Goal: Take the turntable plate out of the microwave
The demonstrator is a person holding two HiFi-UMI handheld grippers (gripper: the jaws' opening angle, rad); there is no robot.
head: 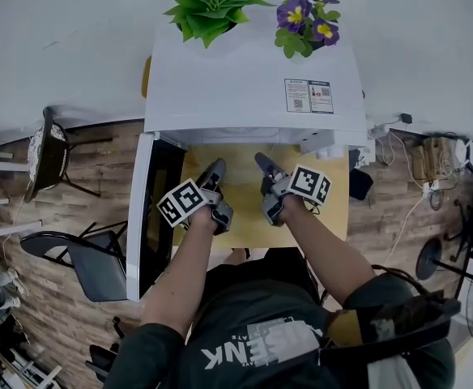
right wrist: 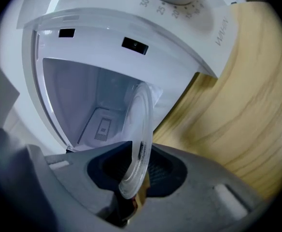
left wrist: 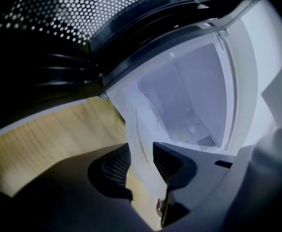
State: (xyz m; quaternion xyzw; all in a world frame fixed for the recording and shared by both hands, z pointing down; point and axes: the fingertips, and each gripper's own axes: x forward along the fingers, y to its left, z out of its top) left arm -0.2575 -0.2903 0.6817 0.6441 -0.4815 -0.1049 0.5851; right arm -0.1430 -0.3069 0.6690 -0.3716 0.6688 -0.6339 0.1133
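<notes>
Both claws straddle the round clear glass turntable plate [right wrist: 143, 124] at the white microwave's [head: 253, 79] mouth, above the pale wooden desk [right wrist: 247, 105]. The right claw [right wrist: 136, 167] pinches its rim; the left claw [left wrist: 140, 161] stands part open around it, seemingly not pressing. Best keep that right pinch firm, drawing the plate nearer slowly.

A microwave [head: 253, 79] sits on a table [head: 240, 197], its door [head: 149, 209] open to the left. Two plants [head: 210, 2] stand on its far edge. Just before the opening, the turntable plate [right wrist: 140, 129] stands on edge in the right gripper [head: 262, 162], with the left gripper [head: 216, 168] beside it.
</notes>
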